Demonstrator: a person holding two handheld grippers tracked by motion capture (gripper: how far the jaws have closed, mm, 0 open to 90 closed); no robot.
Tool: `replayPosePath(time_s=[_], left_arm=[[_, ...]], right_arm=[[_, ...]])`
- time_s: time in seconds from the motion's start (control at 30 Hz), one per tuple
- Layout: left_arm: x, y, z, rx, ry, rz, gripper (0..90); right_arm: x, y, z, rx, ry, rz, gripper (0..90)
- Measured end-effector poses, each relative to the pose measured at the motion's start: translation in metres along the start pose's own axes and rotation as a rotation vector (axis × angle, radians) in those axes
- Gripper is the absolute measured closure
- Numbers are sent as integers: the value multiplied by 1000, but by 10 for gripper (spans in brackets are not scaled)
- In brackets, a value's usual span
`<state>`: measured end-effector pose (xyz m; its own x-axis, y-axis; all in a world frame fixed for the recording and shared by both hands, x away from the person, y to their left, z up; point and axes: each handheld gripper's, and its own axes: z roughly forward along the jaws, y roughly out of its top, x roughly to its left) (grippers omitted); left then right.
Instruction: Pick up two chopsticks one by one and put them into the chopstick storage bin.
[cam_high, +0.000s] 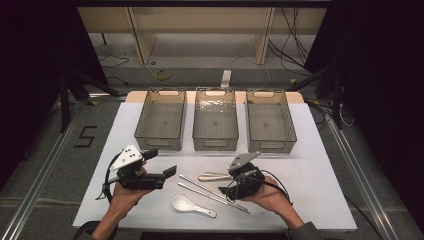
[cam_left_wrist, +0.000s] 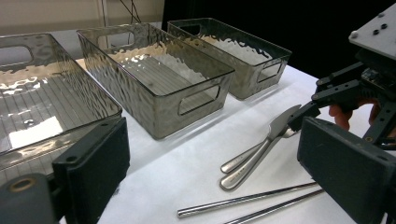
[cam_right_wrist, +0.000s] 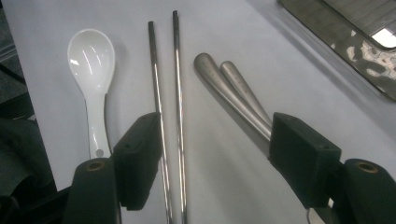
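Observation:
My right gripper (cam_high: 229, 183) lies low over the white table, jaws wide and open (cam_right_wrist: 219, 158). Two metal chopsticks (cam_right_wrist: 166, 93) run between its jaws, close to the left jaw. The handles of two steel cutlery pieces (cam_right_wrist: 229, 88) end at its right jaw, and no pad presses on anything. A white ceramic spoon (cam_right_wrist: 91, 70) lies outside the left jaw, at the table's near side (cam_high: 192, 205). My left gripper (cam_high: 161, 162) hovers to the left, open, nothing between its jaws (cam_left_wrist: 215, 172). It faces the cutlery (cam_left_wrist: 257, 156) and chopsticks (cam_left_wrist: 247, 200).
Three smoky clear plastic bins stand side by side across the back of the table: left (cam_high: 160, 145), middle (cam_high: 215, 143), right (cam_high: 272, 145). All three look bare inside. The white tabletop (cam_high: 325, 175) has free room at the right and along the front.

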<state>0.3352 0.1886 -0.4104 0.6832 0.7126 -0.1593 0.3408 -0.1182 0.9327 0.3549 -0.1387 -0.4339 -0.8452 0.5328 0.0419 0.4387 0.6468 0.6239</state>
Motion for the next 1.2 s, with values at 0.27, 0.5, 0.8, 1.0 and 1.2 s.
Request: replayPosePath(time_s=[0.27,0.5,0.8,1.0,1.2], left_arm=[[0,0,0,-1,0,1,87],[0,0,0,-5,0,-4,88],[0,0,0,0,-2,0,87],[0,0,0,0,-2,1,87],[0,0,0,0,-3,0,88]], right_arm=[[-4,4,5,57,3,-5,361],[-4,8,7,83,6,-12,372],[-2,13,11,111,13,-29,381],[1,16,14,120,23,-45,385],[7,20,21,150,29,-63,422]])
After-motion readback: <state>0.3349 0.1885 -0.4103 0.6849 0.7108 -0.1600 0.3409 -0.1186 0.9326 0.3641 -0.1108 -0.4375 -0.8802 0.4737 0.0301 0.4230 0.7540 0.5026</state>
